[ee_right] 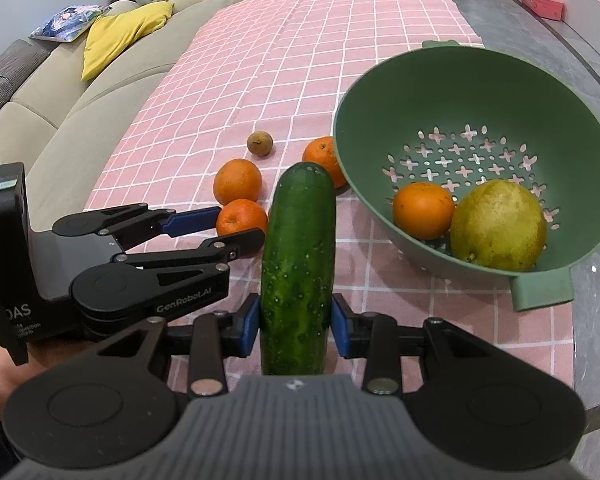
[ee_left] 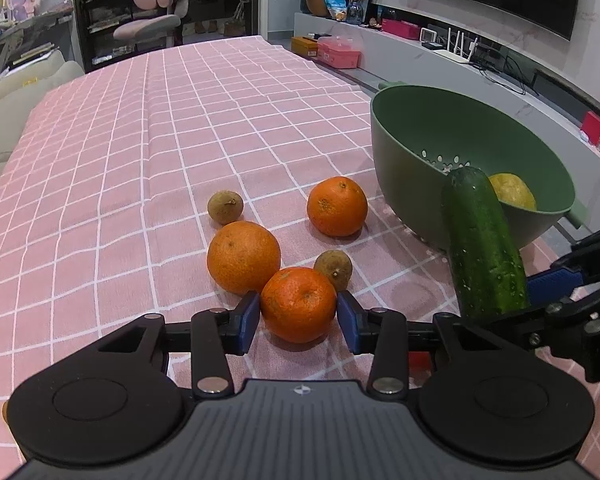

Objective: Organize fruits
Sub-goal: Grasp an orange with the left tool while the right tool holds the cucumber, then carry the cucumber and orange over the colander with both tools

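My left gripper (ee_left: 298,320) is shut on an orange (ee_left: 298,304) that rests on the pink checked cloth (ee_left: 140,160), a blue pad against each side. Close behind it lie two more oranges (ee_left: 243,256) (ee_left: 337,206) and two small brown fruits (ee_left: 225,207) (ee_left: 333,269). My right gripper (ee_right: 296,324) is shut on a green cucumber (ee_right: 298,264), held upright and off the cloth beside the left gripper (ee_right: 242,224). To the right stands a green colander (ee_right: 340,120) holding an orange (ee_right: 423,210) and a yellow-green pear (ee_right: 498,224).
A beige sofa (ee_right: 60,128) with a yellow cushion (ee_right: 124,36) runs along the left of the table. The cloth ends just right of the colander, where the bare grey tabletop (ee_right: 592,280) shows. A low TV cabinet (ee_left: 480,64) lines the far wall.
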Demonstrator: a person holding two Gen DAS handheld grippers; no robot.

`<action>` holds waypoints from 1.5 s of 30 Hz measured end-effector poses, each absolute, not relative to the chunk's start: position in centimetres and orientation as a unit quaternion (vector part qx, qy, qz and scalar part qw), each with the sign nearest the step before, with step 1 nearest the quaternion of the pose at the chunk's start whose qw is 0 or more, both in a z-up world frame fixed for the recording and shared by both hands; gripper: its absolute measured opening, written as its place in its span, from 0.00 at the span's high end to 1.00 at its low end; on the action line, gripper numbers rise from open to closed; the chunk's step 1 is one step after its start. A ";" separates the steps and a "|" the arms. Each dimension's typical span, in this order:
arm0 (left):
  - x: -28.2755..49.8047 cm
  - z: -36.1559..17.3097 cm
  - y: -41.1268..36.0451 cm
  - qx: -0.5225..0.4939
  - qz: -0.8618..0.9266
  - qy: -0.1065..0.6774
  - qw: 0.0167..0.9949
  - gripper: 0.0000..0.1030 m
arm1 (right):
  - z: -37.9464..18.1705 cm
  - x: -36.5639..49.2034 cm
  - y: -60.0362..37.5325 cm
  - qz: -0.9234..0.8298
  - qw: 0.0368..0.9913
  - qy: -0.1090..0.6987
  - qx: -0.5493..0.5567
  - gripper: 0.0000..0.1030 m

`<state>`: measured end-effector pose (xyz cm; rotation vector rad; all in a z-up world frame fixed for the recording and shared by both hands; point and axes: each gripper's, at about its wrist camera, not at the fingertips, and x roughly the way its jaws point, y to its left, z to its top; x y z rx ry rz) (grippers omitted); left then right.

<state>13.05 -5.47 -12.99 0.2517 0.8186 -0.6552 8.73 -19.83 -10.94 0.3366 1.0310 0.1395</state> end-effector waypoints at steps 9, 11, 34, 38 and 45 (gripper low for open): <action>10.3 -9.2 -2.3 0.119 -0.289 0.378 0.871 0.54 | -9.1 8.5 -20.1 0.072 0.868 0.466 0.155 0.67; 9.5 -8.5 -2.0 0.120 -0.286 0.376 0.873 0.54 | -8.6 8.0 -20.4 0.076 0.869 0.463 0.156 0.67; 9.5 -2.0 -13.7 0.167 -0.353 0.305 0.868 0.54 | 0.1 6.3 -31.5 0.115 0.922 0.361 0.077 0.67; 10.4 -2.8 -16.8 0.196 -0.366 0.295 0.861 0.54 | -0.3 8.5 -33.1 0.121 0.924 0.361 0.026 0.67; 11.5 -5.5 -20.8 0.255 -0.389 0.291 0.836 0.54 | -2.2 12.7 -34.2 0.150 0.910 0.385 -0.040 0.67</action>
